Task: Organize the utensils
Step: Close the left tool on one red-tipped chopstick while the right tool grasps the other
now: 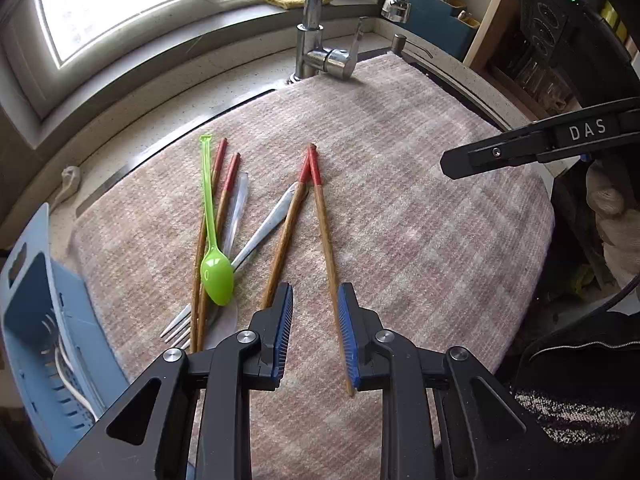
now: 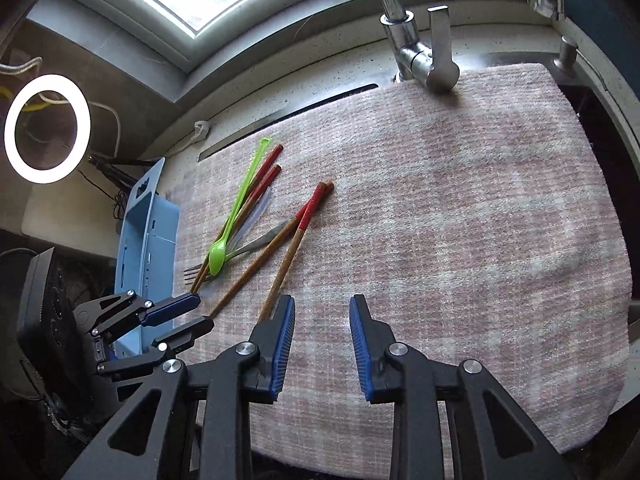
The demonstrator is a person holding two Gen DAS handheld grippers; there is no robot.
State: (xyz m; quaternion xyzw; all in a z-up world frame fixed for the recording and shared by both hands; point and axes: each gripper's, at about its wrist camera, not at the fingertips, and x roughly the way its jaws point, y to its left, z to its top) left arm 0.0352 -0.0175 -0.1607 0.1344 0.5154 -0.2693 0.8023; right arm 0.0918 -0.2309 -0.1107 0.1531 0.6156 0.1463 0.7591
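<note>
Two grippers hover over a pink mat (image 1: 400,220), fingers parted, pinching nothing: left gripper (image 1: 316,300), right gripper (image 2: 322,312). Farther along the mat lie four chopsticks (image 1: 324,216), one green spoon (image 1: 214,264), one fork (image 1: 180,324) and one silver handle (image 1: 272,220). A faucet (image 1: 320,52) stands beyond the mat.

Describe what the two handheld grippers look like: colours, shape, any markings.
Both are matte black, with angular linkage arms, triangular cut-outs and silver pivot bolts. The left gripper and right gripper each have two fingers faced with ribbed blue pads. Seen from the left wrist, the right gripper's finger bears white "DAS" lettering. A light knitted glove shows behind it.
</note>
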